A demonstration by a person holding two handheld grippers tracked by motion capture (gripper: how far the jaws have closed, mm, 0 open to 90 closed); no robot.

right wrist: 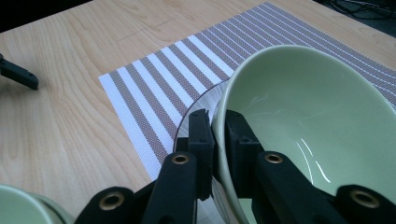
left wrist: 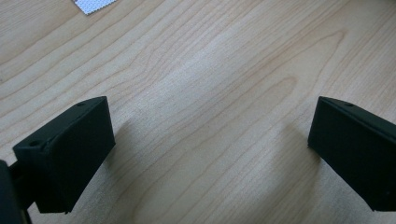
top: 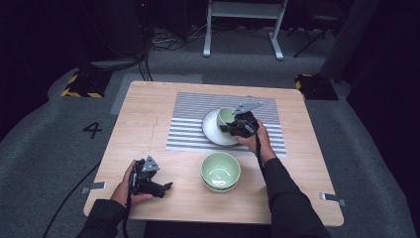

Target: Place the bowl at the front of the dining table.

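Observation:
A small pale green bowl rests tilted on a white plate on the striped placemat. My right gripper is shut on the bowl's near rim, one jaw inside and one outside. A second, larger green bowl stands on the wood nearer the front edge, stacked on another. My left gripper lies low over bare wood at the front left, jaws wide open with nothing between them.
The wooden table has bare room at left and right of the placemat. A corner of the placemat lies beyond the left gripper. Beyond the table are grey floor, cables and a white stand.

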